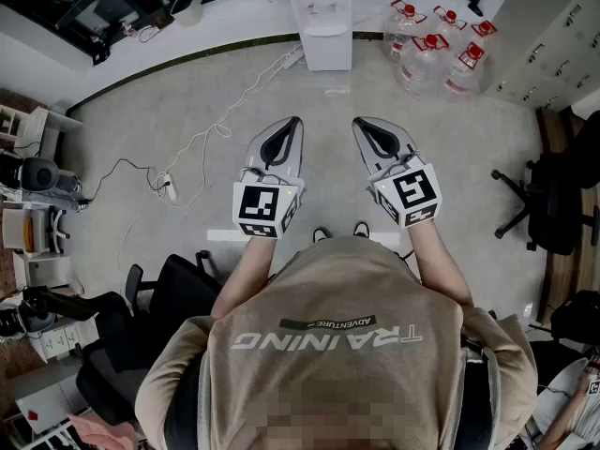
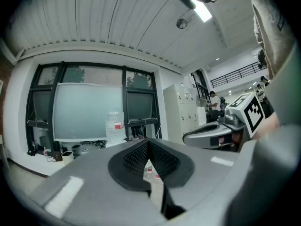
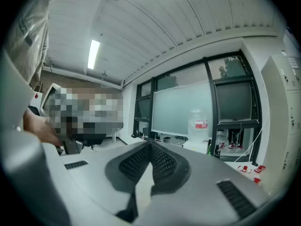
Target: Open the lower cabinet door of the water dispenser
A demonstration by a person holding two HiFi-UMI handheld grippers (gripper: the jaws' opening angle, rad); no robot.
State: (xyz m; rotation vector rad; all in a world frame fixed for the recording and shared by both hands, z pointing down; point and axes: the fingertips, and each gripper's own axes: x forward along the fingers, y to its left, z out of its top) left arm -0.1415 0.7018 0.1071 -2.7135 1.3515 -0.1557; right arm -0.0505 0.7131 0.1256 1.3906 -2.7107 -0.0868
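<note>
The person's shirt [image 1: 328,345] fills the near edge of the head view, and beyond it the left gripper [image 1: 292,125] and right gripper [image 1: 361,123] point level side by side, each with its jaws pressed together on nothing. The upright water dispenser [image 1: 319,17] stands well apart at 12 o'clock, neither hand clearly nearer, so an approach likely comes first. Only the head view shows its lower cabinet door [image 1: 328,52]; the gripper views catch just a red-labelled bottle [image 2: 115,125], at 11 o'clock from the left jaws and 1 o'clock from the right.

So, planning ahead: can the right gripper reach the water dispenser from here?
Probably not: the right gripper is far short of the water dispenser, open floor between. Nothing blocks it; stepping closer should do.
</note>
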